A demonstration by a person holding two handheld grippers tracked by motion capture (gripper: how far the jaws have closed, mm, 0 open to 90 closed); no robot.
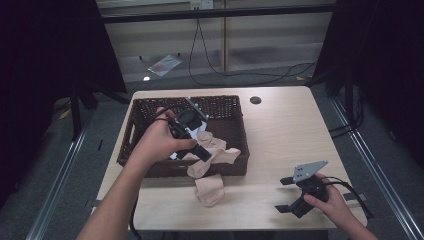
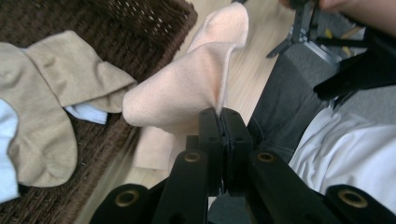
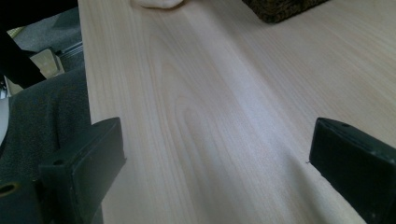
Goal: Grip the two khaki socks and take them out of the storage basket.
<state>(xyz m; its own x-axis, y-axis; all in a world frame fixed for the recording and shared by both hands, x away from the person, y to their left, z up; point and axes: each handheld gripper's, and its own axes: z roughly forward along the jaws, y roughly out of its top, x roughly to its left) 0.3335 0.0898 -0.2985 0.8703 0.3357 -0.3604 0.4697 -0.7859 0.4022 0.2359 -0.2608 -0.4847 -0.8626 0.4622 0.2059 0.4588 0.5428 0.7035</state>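
Soft peach sock (image 2: 187,88) hangs over rim of brown woven basket (image 1: 150,107), cloth pinched in closed left gripper (image 2: 219,116). Right gripper (image 1: 286,195) open, resting on pale wooden table (image 3: 210,116).

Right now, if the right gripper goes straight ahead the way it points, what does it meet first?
Probably nothing close: the open right gripper faces bare table. Farther on lie the sock and the basket corner; depth is unclear.

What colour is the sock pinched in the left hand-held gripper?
Pale peach sock, clearest in the left gripper view.
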